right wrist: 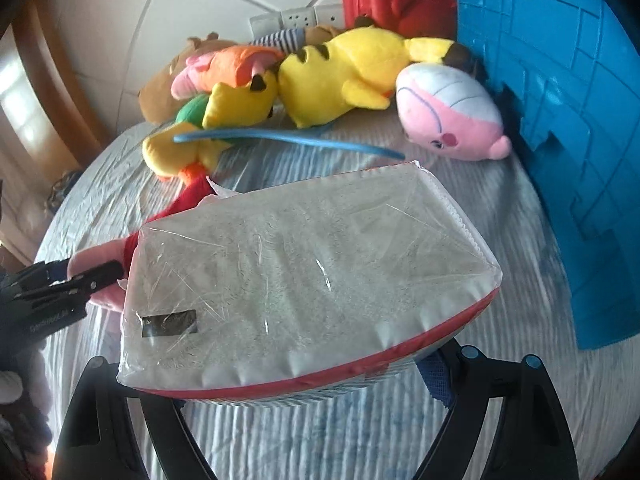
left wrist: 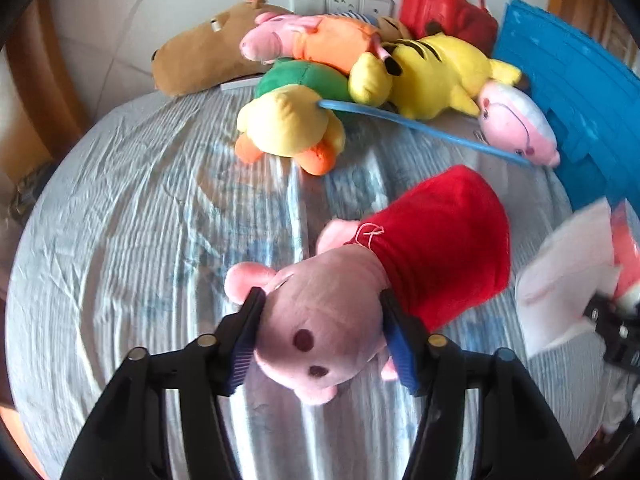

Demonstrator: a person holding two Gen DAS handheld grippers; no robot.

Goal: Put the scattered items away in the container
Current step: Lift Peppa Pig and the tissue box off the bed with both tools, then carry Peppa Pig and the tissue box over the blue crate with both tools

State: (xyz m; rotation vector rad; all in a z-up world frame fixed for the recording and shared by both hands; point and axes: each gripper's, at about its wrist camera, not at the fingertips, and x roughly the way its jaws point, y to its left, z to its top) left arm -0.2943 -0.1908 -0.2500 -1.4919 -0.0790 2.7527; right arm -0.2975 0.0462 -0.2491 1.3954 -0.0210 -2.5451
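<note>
My left gripper (left wrist: 322,344) is shut on the head of a pink pig plush in a red dress (left wrist: 400,264), held over the bed. The right gripper (right wrist: 280,376) is shut on a plastic-wrapped tissue pack with a red stripe (right wrist: 296,280); the pack hides the fingertips. In the left wrist view that pack (left wrist: 564,268) shows blurred at the right edge. The blue plastic crate (right wrist: 560,128) stands at the right side of the bed, its ribbed wall facing me. The left gripper (right wrist: 80,284) with the pig shows at the left of the right wrist view.
A heap of plush toys lies at the head of the bed: brown capybara (left wrist: 208,52), orange-pink pig (left wrist: 320,40), yellow tiger-striped toy (left wrist: 432,72), duck (left wrist: 288,128), pink-white pig (left wrist: 516,128). A blue rod (left wrist: 420,128) crosses them. A red bag (left wrist: 448,8) sits behind. The wrinkled sheet (left wrist: 140,240) covers the bed.
</note>
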